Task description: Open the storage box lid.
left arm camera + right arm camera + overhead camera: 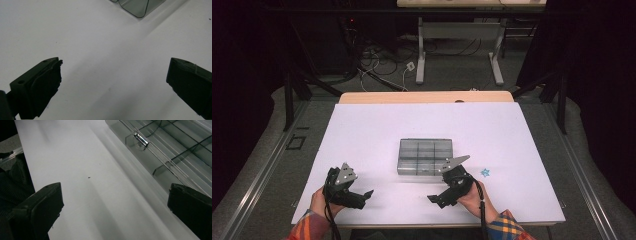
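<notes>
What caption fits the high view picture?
Two open grippers, left and right, wait near a clear compartment box and a small blue star.

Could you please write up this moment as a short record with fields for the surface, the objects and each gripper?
surface: white table
box: clear compartment box at the table's middle, lid closed, small metal latch on its near side
small item: blue star-shaped piece lying right of the box
left gripper: jaws wide apart, holding nothing, near the front edge
right gripper: jaws wide apart, holding nothing, just in front of the box
</notes>
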`<state>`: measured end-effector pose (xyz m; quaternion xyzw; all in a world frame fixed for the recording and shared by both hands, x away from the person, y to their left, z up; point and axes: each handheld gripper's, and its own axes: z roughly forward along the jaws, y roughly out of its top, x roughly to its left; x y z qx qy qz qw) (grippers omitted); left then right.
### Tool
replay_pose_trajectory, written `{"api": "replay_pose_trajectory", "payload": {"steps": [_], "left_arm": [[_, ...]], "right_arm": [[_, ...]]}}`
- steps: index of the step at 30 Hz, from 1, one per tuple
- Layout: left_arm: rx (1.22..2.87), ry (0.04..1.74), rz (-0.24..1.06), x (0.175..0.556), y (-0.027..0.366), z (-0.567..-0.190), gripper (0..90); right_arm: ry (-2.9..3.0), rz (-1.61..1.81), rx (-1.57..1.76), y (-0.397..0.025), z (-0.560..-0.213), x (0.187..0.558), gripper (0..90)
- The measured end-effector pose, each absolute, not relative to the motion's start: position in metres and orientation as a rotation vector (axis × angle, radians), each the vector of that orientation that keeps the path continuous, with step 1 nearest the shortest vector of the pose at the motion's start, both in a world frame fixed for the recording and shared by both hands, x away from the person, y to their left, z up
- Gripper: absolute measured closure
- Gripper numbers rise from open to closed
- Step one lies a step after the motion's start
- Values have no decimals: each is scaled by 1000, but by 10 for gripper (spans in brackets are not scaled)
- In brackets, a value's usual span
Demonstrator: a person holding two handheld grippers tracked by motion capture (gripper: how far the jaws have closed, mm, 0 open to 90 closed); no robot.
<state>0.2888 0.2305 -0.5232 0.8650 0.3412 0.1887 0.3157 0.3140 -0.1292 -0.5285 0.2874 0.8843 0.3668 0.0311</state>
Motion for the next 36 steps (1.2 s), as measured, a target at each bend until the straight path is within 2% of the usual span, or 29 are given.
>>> {"api": "replay_pose_trajectory", "payload": {"steps": [15,18,20,21,23,25,26,27,28,30,32,33,34,36], "left_arm": [[2261,910,509,289,228,-525,0],[2282,910,477,290,229,-525,0],[2282,913,478,290,230,-525,0],[2283,910,478,290,230,-525,0],[2283,912,476,290,230,-525,0],[2290,907,487,290,230,-525,0],[2287,909,483,290,230,-525,0],[2287,909,484,290,230,-525,0],[2286,909,483,290,230,-525,0],[2283,912,477,290,230,-525,0],[2267,915,489,290,229,-527,0],[2265,916,490,290,229,-527,0],[2265,916,490,290,229,-527,0],[2267,916,490,290,229,-527,0]], "right_arm": [[2712,1152,846,-120,-538,317,0],[2704,1169,849,-116,-539,318,18],[2687,1156,852,-112,-539,317,89],[2643,1169,865,-110,-540,318,174],[2652,1165,865,-109,-540,319,186],[2634,1163,895,-108,-543,320,259],[2607,1158,909,-106,-545,319,326],[2607,1158,909,-106,-545,319,326],[2562,1168,937,-106,-546,319,424],[2556,1169,956,-106,-546,319,452],[2506,1217,966,-107,-547,320,531],[2485,1210,993,-107,-545,320,608],[2485,1210,993,-107,-545,320,608],[2458,1221,1020,-108,-545,320,680]]}}
